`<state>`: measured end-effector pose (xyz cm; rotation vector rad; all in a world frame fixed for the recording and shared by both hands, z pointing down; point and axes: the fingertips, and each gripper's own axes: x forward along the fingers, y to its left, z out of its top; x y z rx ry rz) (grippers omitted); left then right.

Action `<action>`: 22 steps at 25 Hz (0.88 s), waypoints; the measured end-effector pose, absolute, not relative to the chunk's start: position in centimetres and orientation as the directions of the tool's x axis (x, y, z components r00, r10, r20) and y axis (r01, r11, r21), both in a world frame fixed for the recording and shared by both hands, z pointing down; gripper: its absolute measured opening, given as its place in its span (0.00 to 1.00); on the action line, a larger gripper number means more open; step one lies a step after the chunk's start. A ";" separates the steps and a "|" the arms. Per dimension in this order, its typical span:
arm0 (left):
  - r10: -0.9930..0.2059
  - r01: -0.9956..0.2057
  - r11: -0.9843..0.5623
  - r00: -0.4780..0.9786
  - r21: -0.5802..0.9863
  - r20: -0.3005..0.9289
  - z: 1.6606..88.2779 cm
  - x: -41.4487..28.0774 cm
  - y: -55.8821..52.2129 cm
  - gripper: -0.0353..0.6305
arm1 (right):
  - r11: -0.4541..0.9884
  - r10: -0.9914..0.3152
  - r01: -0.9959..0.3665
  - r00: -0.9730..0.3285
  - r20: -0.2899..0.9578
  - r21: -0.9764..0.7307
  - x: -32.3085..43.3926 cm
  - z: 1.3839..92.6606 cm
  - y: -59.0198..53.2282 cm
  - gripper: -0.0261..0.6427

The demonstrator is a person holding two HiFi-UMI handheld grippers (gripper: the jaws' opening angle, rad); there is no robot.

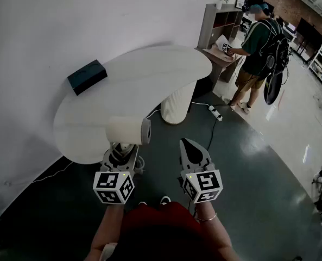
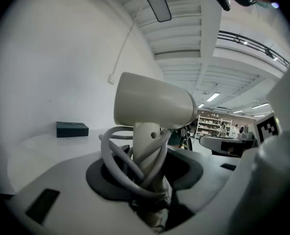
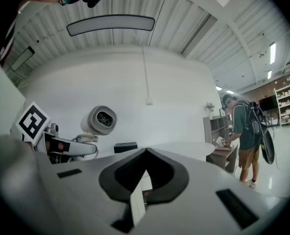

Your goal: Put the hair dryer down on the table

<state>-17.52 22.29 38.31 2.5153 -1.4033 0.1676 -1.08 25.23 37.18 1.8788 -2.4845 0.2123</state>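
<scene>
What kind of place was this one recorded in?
Probably a large open studio or showroom-like hall, not a home: a curved white table on a bare grey floor, stocked shelving far behind, and a ribbed industrial ceiling with strip lights.

The box (image 1: 87, 76) lies at the desk's (image 1: 155, 72) far left end; the hair dryer (image 1: 129, 130) hangs over its near edge.
</scene>
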 end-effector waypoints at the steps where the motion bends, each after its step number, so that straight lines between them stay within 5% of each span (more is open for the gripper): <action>1: -0.818 -0.848 -0.504 0.530 0.163 0.224 38.4 -17.3 22.4 0.36 | 0.264 -0.957 -0.959 -0.274 0.100 -0.101 -1.0 37.2 25.3 0.06; 22: -0.822 -0.850 -0.481 0.522 0.214 0.227 38.2 -14.5 18.9 0.36 | 0.256 -0.961 -0.952 -0.270 0.061 -0.170 2.8 37.6 22.8 0.06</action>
